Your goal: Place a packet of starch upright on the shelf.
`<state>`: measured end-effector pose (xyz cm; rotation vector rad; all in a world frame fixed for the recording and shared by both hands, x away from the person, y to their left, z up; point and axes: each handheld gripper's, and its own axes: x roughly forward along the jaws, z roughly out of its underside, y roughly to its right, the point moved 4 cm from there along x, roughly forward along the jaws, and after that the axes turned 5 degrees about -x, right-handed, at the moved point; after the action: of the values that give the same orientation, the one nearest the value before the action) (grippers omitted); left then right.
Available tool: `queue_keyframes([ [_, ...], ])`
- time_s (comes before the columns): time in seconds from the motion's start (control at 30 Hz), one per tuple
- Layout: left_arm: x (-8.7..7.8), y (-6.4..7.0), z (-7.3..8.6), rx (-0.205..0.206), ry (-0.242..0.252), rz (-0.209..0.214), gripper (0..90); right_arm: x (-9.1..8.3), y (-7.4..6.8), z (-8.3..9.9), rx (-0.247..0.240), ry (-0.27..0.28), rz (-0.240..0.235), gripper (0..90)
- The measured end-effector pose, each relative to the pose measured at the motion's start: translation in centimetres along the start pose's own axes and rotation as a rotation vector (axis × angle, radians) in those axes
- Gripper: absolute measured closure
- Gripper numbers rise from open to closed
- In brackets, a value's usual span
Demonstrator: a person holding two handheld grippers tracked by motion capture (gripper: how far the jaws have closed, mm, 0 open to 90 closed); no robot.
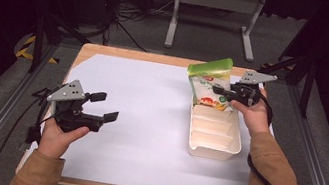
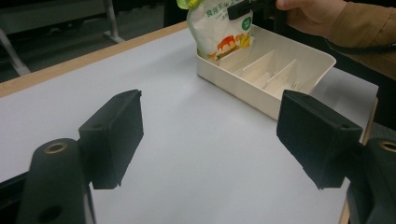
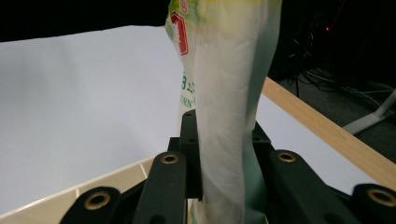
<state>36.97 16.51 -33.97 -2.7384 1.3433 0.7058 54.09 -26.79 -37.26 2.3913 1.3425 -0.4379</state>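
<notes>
A white pouch with a green top [image 1: 210, 84] stands upright in the far end of a cream divided tray [image 1: 215, 140] on the right of the table. My right gripper [image 1: 226, 90] is shut on the pouch's right edge. In the right gripper view the pouch [image 3: 224, 107] rises between the two closed jaws. In the left gripper view the pouch [image 2: 220, 29] and tray [image 2: 280, 74] sit far ahead. My left gripper [image 1: 104, 107] hovers open over the left of the white sheet with nothing between its jaws, and its gap [image 2: 210, 140] frames bare sheet.
A white sheet [image 1: 147, 120] covers most of the wooden table [image 1: 108, 50]. The tray's nearer compartments [image 1: 212, 131] hold nothing. Beyond the table stand a grey metal frame [image 1: 214, 9] and floor cables [image 1: 129, 15].
</notes>
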Motion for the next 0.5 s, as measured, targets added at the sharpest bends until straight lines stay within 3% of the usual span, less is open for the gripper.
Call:
queue_keyframes([
  [0.23, 0.0, 0.0, 0.1, 0.005, 0.000, -0.001, 23.7, 0.4, -0.1, 0.1, 0.000, -0.036, 0.007, 75.1],
  [0.43, -0.1, -0.1, 0.1, 0.003, 0.003, -0.004, 23.7, 0.3, 0.3, 0.7, 0.041, -0.057, 0.016, 75.0],
  [0.5, -0.2, -0.1, 0.2, 0.001, 0.001, -0.004, 23.8, 0.3, 0.3, 1.5, 0.042, -0.095, 0.020, 74.6],
])
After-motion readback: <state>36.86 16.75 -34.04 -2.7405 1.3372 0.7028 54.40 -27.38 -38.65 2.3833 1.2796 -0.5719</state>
